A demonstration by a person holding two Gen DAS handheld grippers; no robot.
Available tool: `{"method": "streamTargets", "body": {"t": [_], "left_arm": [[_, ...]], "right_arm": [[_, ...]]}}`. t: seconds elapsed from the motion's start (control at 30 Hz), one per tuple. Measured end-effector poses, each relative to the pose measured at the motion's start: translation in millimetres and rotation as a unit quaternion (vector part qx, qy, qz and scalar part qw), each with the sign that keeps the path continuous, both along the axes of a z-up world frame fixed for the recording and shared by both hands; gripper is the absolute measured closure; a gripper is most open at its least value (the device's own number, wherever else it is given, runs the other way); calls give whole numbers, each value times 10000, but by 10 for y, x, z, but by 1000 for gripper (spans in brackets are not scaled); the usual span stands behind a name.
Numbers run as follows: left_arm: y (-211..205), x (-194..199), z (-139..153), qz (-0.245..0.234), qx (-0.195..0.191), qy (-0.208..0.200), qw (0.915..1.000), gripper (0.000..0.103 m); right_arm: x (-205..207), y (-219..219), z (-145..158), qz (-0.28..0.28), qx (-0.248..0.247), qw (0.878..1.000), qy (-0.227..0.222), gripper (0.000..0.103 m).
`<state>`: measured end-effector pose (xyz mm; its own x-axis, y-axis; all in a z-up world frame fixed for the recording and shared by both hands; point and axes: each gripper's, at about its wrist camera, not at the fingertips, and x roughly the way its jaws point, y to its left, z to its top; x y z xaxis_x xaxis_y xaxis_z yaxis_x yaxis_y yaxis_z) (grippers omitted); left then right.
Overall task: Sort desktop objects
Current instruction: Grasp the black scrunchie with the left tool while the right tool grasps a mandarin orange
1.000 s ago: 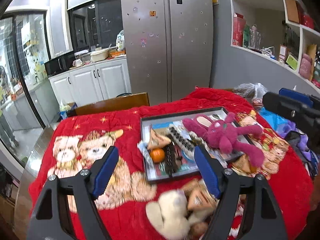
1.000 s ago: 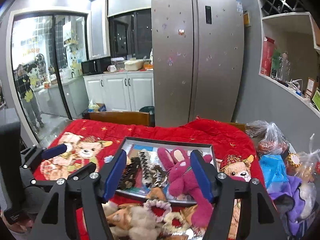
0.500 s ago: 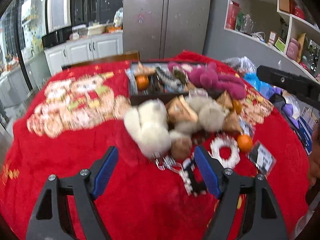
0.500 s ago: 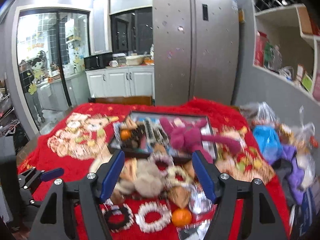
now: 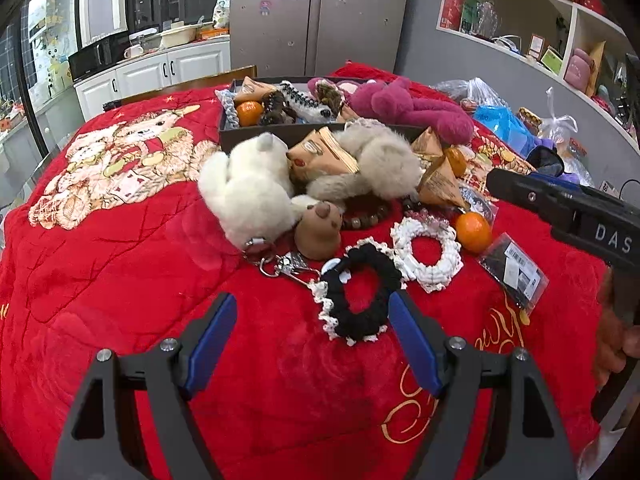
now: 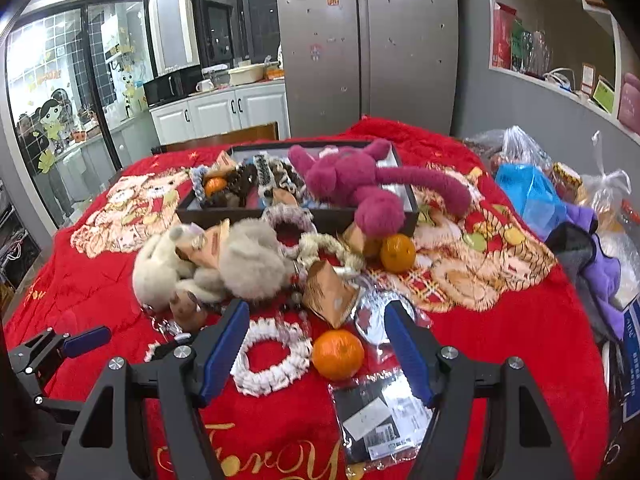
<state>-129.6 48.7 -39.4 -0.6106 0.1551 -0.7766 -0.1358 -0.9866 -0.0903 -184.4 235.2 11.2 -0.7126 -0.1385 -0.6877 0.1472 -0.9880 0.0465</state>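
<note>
A dark tray (image 5: 320,131) at the back of the red cloth holds an orange, hair ties, packets and part of a magenta plush rabbit (image 5: 404,106). In front of it lie a white plush (image 5: 248,192), a grey plush (image 5: 380,160), a brown toy (image 5: 318,226), keys (image 5: 280,264), a black scrunchie (image 5: 360,292), a white scrunchie (image 5: 426,250), an orange (image 5: 473,232) and a black packet (image 5: 514,274). My left gripper (image 5: 312,344) is open, just before the black scrunchie. My right gripper (image 6: 316,354) is open over the white scrunchie (image 6: 272,358) and an orange (image 6: 338,354).
Plastic bags, a blue bag (image 6: 536,196) and purple cloth (image 6: 600,264) crowd the table's right side. A second orange (image 6: 397,254) lies by the tray (image 6: 340,216). A fridge (image 6: 368,40), cabinets and wall shelves stand behind. The bear-print cloth (image 5: 116,160) covers the left.
Both grippers have pulled back toward the near edge and tilted down. The loose pile in front of the tray now fills both views. Both stay open and empty.
</note>
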Motion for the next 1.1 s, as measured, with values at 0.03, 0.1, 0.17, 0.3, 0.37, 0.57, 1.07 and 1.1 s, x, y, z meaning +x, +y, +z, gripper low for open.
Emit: {"method": "streamTargets", "body": {"t": [0.03,0.1,0.17,0.3,0.37,0.57,1.07,1.1], "left_arm": [[6,-5,-20,14,3,-20,10000,24],[8,-23,-55,31,2,-61,10000,24],[12,-40,-100,53,-30,-116,9999,24],[15,-83,-174,37,-58,-212,9998,24],[23,-101,-196,26,-81,-236,9997,24],[26,-162,-240,-16,-64,-279,9996,24],[6,-272,-313,0,-47,-316,9995,17],[2,-278,-322,8,-24,-315,9995,16]], "right_arm": [[0,2,-28,9,8,10000,-32,31],[-1,20,-87,2,22,10000,-86,31],[-15,30,-161,9,87,9998,-158,31],[-54,60,-332,-59,256,9991,-327,31],[-77,106,-403,-69,120,9989,-442,31],[-126,200,-512,-102,-65,9982,-580,31],[-279,187,-693,-157,-252,9964,-789,31],[-289,186,-699,-177,-224,9965,-791,31]]}}
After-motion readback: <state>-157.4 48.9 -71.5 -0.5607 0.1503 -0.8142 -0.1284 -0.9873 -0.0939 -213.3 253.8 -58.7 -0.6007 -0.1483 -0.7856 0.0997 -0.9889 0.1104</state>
